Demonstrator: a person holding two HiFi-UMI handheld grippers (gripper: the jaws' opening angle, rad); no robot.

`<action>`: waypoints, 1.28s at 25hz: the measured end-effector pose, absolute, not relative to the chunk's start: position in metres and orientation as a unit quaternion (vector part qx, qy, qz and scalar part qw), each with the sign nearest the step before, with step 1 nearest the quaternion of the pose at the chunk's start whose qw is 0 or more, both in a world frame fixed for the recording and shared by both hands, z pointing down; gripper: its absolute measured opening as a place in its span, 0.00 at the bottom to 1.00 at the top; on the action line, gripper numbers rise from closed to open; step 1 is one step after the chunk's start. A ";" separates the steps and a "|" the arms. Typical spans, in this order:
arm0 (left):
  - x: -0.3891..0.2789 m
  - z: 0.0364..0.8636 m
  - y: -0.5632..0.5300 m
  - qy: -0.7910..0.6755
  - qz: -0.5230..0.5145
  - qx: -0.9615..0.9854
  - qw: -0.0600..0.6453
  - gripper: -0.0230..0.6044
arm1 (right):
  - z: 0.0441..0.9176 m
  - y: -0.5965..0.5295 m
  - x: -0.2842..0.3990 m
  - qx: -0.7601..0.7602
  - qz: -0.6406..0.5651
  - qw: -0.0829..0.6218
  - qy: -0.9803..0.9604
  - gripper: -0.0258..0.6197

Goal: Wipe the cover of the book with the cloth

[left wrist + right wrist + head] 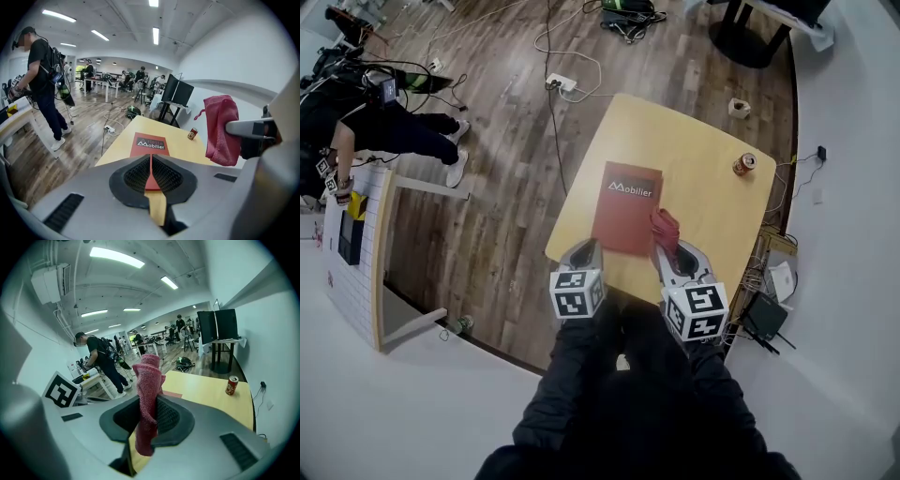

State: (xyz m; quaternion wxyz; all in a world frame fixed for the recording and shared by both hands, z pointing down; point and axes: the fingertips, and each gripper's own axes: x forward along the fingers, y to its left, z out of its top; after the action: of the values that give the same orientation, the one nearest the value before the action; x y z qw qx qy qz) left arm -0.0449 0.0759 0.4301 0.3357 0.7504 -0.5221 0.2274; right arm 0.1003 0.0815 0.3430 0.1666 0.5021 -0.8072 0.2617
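Book (626, 208), red with white lettering on its cover, lies flat on the pale wooden surface (703, 150), close to the surface's near edge. My left hand-held gripper (587, 249) sits at the book's near left corner. In its own view the jaws are drawn together with only a thin slit between them and nothing in it, and the book (151, 144) shows straight ahead of the left hand-held gripper (151, 172). My right hand-held gripper (675, 255) is at the book's near right corner, clamped on the pink cloth (665, 227). The right gripper view shows the cloth (149, 394) pinched between the two dark pads of that hand-held gripper (153, 417), with one bunched end standing above them and the other hanging below. From the left gripper view the cloth (221, 131) hangs to the right of the book. I cannot tell whether it touches the cover. A red can (744, 165) stands upright beyond the book's far right corner, well apart from it.
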 end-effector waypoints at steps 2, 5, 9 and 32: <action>-0.048 0.450 0.067 -0.516 0.239 0.746 0.346 0.10 | 0.359 0.070 0.099 0.503 0.263 0.181 -0.803 0.16; -0.053 0.477 0.051 -0.505 0.255 0.744 0.356 0.10 | 0.383 0.052 0.100 0.506 0.262 0.203 -0.797 0.16; -0.058 0.510 0.031 -0.492 0.267 0.744 0.365 0.10 | 0.414 0.029 0.105 0.511 0.265 0.223 -0.787 0.16; -0.059 0.580 -0.007 -0.432 0.293 0.758 0.390 0.16 | 0.503 -0.079 0.116 0.504 0.190 0.315 -0.781 0.16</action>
State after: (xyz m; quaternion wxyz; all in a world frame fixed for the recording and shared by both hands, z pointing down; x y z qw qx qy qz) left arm -0.0589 -0.0068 0.5801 0.3904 0.7582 -0.4323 0.2928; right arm 0.1164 -0.0786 0.5034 0.3153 0.5042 -0.7812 0.1899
